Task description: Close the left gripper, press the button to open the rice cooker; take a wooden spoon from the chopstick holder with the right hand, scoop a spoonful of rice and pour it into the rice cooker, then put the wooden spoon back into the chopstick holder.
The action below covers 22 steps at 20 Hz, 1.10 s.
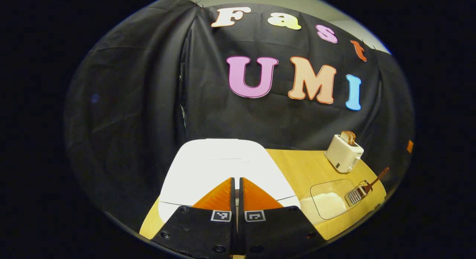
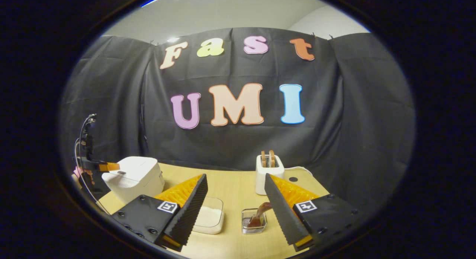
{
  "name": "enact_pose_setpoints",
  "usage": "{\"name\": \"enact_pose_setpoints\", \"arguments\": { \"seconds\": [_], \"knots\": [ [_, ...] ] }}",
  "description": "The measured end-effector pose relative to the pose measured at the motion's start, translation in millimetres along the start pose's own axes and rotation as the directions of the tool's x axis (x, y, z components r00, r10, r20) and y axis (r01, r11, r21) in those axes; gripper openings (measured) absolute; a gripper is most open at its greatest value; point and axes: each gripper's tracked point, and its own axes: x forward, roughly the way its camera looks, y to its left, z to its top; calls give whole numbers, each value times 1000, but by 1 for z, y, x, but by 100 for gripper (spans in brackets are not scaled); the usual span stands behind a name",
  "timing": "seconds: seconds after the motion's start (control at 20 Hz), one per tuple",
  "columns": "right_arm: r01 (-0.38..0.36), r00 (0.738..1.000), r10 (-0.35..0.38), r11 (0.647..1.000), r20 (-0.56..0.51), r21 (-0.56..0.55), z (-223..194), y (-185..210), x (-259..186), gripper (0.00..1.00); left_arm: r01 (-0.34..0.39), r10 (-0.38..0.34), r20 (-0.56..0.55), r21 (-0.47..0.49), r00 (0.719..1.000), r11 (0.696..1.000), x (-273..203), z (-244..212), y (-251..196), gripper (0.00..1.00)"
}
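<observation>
Black cloth hangs behind a pale wooden surface (image 2: 238,192) that carries everything I need. My left gripper (image 1: 237,184) has its fingers drawn together with only a thin slit between them and nothing held, which suits the first step: a closed tip makes one blunt point for pushing a button. It sits low over the front of the white rice cooker (image 1: 223,166), whose lid is still down; in the right gripper view the same gripper (image 2: 111,166) hovers at the cooker's (image 2: 135,177) top front edge, where I judge the button to be, though I cannot tell whether it is touching yet.

My right gripper (image 2: 234,199) stands wide open and empty, held back near the front of the surface, I think so it is ready for the spoon once the lid is up. Between its fingers, further off, is the small mesh holder (image 2: 254,221) with the wooden spoon (image 2: 258,214) leaning in it, handle tilted up for an easy pinch. Just left of the holder is the clear container of rice (image 2: 209,216), near the cooker, so the scoop has a short carry. A white toaster (image 2: 269,173) with bread in it stands behind, apart from all this
</observation>
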Motion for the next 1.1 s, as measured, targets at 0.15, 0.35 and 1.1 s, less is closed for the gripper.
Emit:
{"name": "enact_pose_setpoints", "arguments": {
  "seconds": [0.15,0.35,1.1],
  "knots": [
    [21,1000,-21,1000,-18,-8,-5,8,0,100,14,-15,-46,-14,999,1000,13,-12,2,0],
    [26,999,-26,1000,-41,-15,-12,13,2,100,23,-24,-24,-33,999,999,11,-9,4,0],
    [33,999,-33,999,-26,8,-9,0,4,97,-61,58,80,34,995,998,4,41,1,0]
  ]
}}
